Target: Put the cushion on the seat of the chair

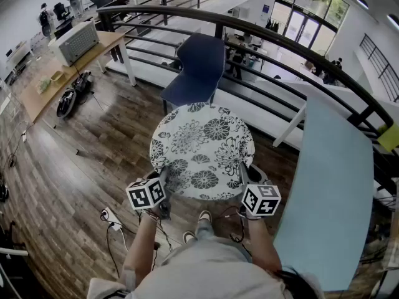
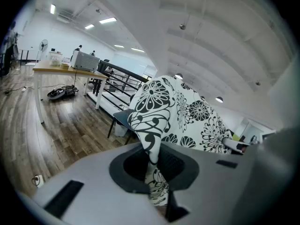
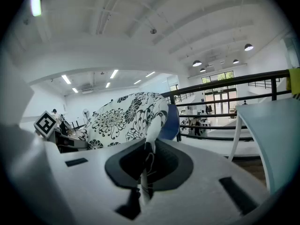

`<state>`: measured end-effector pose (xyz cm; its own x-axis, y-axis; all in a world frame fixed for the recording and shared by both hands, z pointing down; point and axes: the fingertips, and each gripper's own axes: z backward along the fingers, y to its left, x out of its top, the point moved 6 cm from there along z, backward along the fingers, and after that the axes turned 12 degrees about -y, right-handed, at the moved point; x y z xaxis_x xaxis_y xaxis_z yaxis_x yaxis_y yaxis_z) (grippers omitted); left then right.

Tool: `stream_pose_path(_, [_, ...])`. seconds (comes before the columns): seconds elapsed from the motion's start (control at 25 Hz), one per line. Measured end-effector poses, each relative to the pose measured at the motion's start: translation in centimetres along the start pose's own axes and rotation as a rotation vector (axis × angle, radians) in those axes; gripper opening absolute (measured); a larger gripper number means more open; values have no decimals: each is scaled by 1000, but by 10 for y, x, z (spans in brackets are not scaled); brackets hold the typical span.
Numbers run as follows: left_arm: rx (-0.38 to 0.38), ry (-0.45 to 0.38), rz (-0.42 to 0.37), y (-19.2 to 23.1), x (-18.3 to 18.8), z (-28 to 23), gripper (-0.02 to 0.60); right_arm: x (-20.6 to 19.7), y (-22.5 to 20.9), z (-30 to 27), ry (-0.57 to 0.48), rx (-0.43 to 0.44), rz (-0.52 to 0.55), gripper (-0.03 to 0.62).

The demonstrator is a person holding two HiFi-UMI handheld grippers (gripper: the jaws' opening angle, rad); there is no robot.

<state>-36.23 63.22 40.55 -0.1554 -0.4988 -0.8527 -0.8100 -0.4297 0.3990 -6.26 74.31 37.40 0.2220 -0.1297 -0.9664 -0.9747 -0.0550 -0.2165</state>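
A round white cushion (image 1: 201,149) with a black flower print hangs in the air between the person and a dark blue chair (image 1: 194,68). My left gripper (image 1: 163,195) is shut on the cushion's near left edge, and my right gripper (image 1: 244,180) is shut on its near right edge. In the left gripper view the cushion's fabric (image 2: 159,125) is pinched between the jaws of the left gripper (image 2: 154,172), with the chair seat (image 2: 123,118) beyond. In the right gripper view the fabric (image 3: 140,121) runs into the closed jaws of the right gripper (image 3: 146,170), and the blue chair back (image 3: 171,122) shows behind it.
A black railing (image 1: 249,39) runs behind the chair. A light blue table (image 1: 327,185) stands at the right and a wooden table (image 1: 56,73) with a white box at the left. Cables and a power strip (image 1: 111,218) lie on the wood floor near the person's feet (image 1: 196,226).
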Motion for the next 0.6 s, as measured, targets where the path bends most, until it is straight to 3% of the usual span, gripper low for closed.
stream_pose_path(0.2, [-22,11,32,-4,-12,-4,26,-3,-7,3,5,3,2,18])
stream_pose_path(0.4, [9,10,9,-1,-9,-3,25,-5,-5,3,11,29,4,21])
stream_pose_path(0.6, [-28,38,25,-4,-15,-17,26,-7,-8,-4,19,26,-19,25])
